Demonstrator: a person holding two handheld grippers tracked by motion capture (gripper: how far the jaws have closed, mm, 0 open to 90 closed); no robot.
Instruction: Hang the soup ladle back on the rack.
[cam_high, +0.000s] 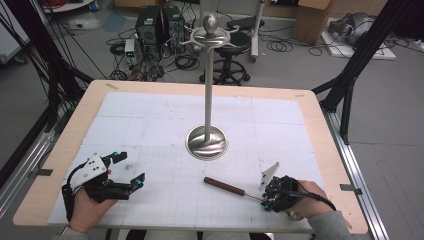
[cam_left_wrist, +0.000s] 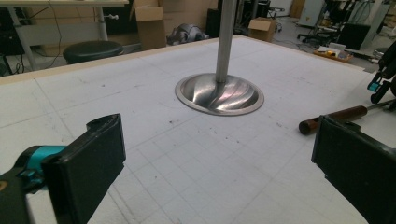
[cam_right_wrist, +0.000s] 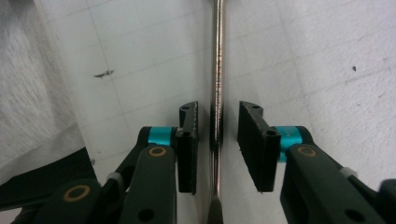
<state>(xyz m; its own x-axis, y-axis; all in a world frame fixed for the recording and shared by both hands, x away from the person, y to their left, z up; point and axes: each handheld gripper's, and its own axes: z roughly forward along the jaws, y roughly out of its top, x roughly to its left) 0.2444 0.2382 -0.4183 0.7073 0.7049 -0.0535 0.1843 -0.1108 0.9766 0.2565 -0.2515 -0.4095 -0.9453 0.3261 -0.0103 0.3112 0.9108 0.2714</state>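
Tool: a utensil (cam_high: 232, 189) with a round dark wood handle and a thin shiny steel shaft (cam_right_wrist: 217, 70), lying flat on the table (cam_high: 75, 135) near the front edge, right of center.
Right gripper (cam_high: 272, 196): down over the shaft end. The black ribbed jaws sit close on either side of the rod with slim gaps left, so not pinching yet.
Left gripper (cam_high: 127, 170): resting at front left, its flat black jaws spread wide with nothing between them.
Stand (cam_high: 207, 142): a brushed metal pole on a round dished base, mid-table, with curved hooks on top.
Mat (cam_high: 165, 150): white, gridded and a bit scuffed.
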